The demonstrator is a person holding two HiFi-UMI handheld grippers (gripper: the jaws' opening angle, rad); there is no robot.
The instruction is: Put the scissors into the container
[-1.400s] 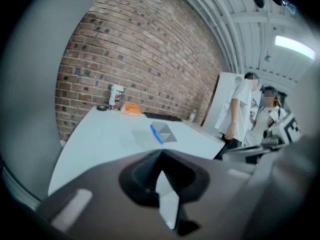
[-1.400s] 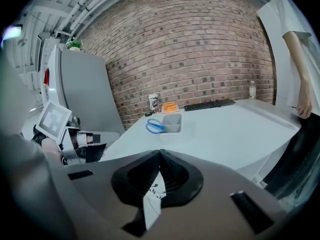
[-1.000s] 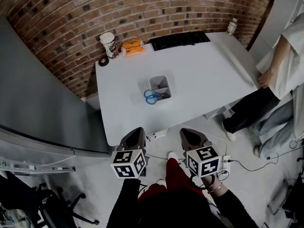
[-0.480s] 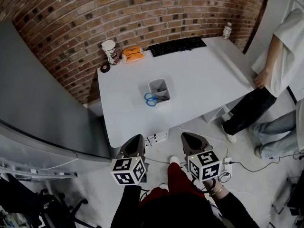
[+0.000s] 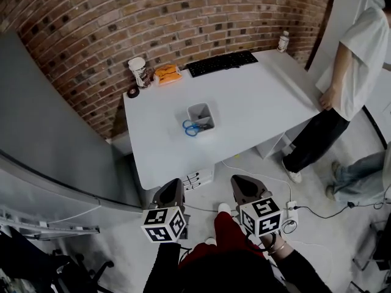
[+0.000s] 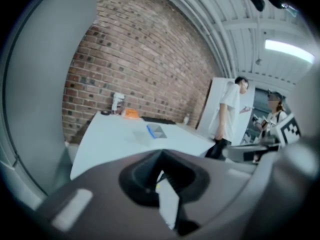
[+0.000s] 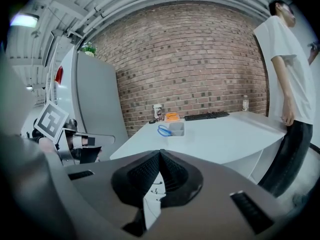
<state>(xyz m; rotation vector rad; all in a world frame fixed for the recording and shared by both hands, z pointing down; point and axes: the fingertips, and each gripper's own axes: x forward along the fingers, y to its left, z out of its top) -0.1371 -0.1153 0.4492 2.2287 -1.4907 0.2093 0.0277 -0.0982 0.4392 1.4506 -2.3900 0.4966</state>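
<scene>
Nearest, short of the surface's (image 5: 256, 102) edge, the left gripper (image 5: 173, 184) and right gripper (image 5: 240, 179) hung side by side over the floor, each with its fingers pressed together on nothing. Farther out, mid-surface, the scissors (image 5: 192, 127) sat in the container (image 5: 202, 111), blue handles over its near rim, blades hidden inside. Beyond lay a keyboard (image 5: 221, 63). At right the frame cut off a bystander's (image 5: 351, 60) head.

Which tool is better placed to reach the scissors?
Left, marginally. The left tool and right tool are both shut, empty, short of the table, but the scissors' blue handles poke out left of the container, nearer the left one.
</scene>
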